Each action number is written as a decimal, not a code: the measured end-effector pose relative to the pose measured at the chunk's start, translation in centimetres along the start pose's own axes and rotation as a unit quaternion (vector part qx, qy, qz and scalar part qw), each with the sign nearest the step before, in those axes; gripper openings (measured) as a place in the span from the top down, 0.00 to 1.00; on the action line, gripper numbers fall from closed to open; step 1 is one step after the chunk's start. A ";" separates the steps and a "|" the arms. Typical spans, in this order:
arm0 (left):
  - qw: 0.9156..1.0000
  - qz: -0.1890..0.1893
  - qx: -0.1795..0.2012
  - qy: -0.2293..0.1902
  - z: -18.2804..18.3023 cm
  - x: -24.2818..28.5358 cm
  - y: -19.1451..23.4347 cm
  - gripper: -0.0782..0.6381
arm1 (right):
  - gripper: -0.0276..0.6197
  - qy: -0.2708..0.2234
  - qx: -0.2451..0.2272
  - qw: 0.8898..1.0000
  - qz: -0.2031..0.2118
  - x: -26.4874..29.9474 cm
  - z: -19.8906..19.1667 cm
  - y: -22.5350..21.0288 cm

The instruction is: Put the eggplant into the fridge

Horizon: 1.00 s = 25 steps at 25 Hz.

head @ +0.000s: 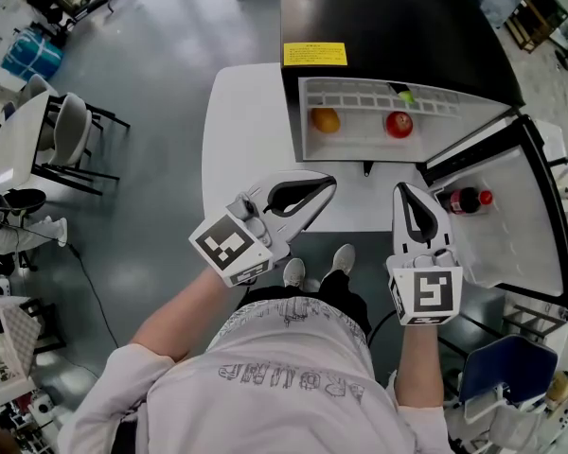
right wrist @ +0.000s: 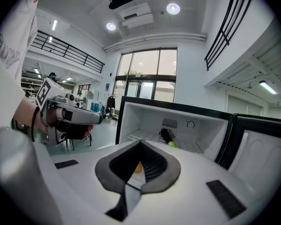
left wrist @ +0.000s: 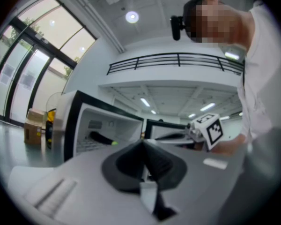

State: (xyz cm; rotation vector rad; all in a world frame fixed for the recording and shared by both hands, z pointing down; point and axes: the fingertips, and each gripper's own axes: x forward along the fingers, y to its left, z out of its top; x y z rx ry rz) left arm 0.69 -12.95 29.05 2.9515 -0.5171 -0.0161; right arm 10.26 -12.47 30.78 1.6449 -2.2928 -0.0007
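The dark eggplant (head: 403, 94) with its green end lies on the upper wire shelf inside the open fridge (head: 388, 26); it also shows in the left gripper view as the eggplant (left wrist: 100, 137) and in the right gripper view as the eggplant (right wrist: 166, 136). My left gripper (head: 328, 183) hangs in front of the fridge opening, shut, nothing between its pads. My right gripper (head: 400, 189) is beside it, further right and also short of the opening, shut and empty. In their own views the left gripper (left wrist: 143, 142) and the right gripper (right wrist: 140, 142) both point at the fridge's inside.
An orange (head: 326, 119) and a red apple (head: 399, 123) sit on the lower shelf. The fridge door (head: 521, 225) stands open to the right with a cola bottle (head: 464, 200) in it. The fridge rests on a white table (head: 237, 140). Chairs (head: 71, 126) stand far left.
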 end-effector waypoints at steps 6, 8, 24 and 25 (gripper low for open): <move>1.000 0.000 -0.002 0.001 -0.1 0.3 0.1 0.88 | 0.95 0.004 -0.006 1.000 0.004 0.3 0.0 0.1; 1.000 -0.001 -0.002 0.000 -0.1 0.4 0.0 0.88 | 0.95 0.006 -0.007 1.000 0.004 0.4 -0.1 0.0; 1.000 0.000 0.001 -0.003 0.6 1.1 -0.1 0.88 | 0.95 -0.002 -0.008 1.000 0.007 0.4 0.7 -0.5; 1.000 0.000 0.001 -0.003 0.7 1.1 -0.1 0.88 | 0.95 -0.002 -0.008 1.000 0.007 0.4 0.7 -0.6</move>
